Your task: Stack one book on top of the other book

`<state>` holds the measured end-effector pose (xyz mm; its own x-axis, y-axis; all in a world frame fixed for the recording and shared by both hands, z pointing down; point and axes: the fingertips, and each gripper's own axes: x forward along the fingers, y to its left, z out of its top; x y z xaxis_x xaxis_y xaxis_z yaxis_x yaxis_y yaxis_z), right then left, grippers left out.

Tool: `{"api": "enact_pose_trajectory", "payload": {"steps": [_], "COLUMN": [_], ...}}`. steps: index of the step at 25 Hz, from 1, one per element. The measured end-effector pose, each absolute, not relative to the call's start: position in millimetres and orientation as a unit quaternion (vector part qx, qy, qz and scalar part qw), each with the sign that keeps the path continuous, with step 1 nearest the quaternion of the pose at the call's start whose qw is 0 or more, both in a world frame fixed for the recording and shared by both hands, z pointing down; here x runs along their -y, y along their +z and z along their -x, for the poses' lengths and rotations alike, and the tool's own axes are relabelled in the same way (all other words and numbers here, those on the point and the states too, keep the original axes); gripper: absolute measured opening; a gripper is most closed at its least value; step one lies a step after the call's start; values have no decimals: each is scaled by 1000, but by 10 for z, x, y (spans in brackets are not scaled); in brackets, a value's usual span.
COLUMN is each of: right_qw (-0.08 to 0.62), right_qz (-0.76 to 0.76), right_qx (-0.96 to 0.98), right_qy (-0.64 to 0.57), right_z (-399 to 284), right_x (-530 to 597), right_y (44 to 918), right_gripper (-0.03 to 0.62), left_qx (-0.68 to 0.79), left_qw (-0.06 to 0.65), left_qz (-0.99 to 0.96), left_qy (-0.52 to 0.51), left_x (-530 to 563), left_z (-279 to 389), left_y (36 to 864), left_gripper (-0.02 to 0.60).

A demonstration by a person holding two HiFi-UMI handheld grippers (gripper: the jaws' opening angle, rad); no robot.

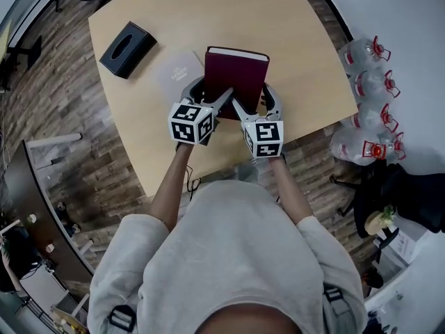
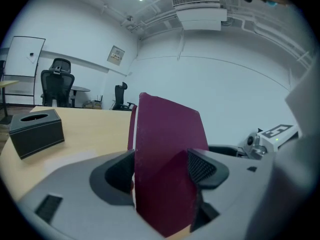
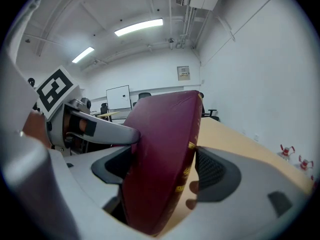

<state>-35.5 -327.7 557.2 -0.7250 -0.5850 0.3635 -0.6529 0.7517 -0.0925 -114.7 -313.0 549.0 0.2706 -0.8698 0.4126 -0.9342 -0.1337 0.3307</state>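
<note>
Maroon hardcover book (image 1: pixel 236 72) is held by its near edge, carried over the near half of the light wooden table (image 1: pixel 208 19) by both tools at once. The left gripper (image 1: pixel 212 96) clamps the near left corner, and its own view shows the cover (image 2: pixel 165 149) wedged upright between the two pads. The right gripper (image 1: pixel 254 99) grips the near right corner on the spine side, where gold lettering runs along the rounded back (image 3: pixel 160 154). The book looks thick and stiff, so it should be fairly heavy. Its smooth cover could slide in the pads if it tips further. A two-handed grip on the near corners seems sound, since the far end hangs out unsupported. Just beyond and to the left lies the pale grey thin book (image 1: pixel 177 72), flat on the table and partly covered by the maroon one. It looks light and probably flexible, so it is better as the bottom of the stack than as something to lift. Further left stands a black rectangular tissue box (image 1: pixel 127 49) with an oval slot on top; no tissue shows through the slot. On the floor to the right are clear plastic water jugs with red caps (image 1: pixel 368 82), and I cannot tell how full they are.
</note>
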Motion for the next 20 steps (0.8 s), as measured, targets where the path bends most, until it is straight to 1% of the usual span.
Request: {"api": "enact_pose_trajectory", "payload": {"steps": [20], "right_qw": [170], "right_qz": [-175], "right_qx": [966], "right_qy": [80], "right_z": [1602], "right_x": [2517], "right_y": [5504], "right_gripper": [397], "left_qx": [721], "left_qw": [271], "left_qz": [-638], "left_qy": [18], "left_x": [2114], "left_z": [2300], "left_y": [5412], "left_gripper": [342]}}
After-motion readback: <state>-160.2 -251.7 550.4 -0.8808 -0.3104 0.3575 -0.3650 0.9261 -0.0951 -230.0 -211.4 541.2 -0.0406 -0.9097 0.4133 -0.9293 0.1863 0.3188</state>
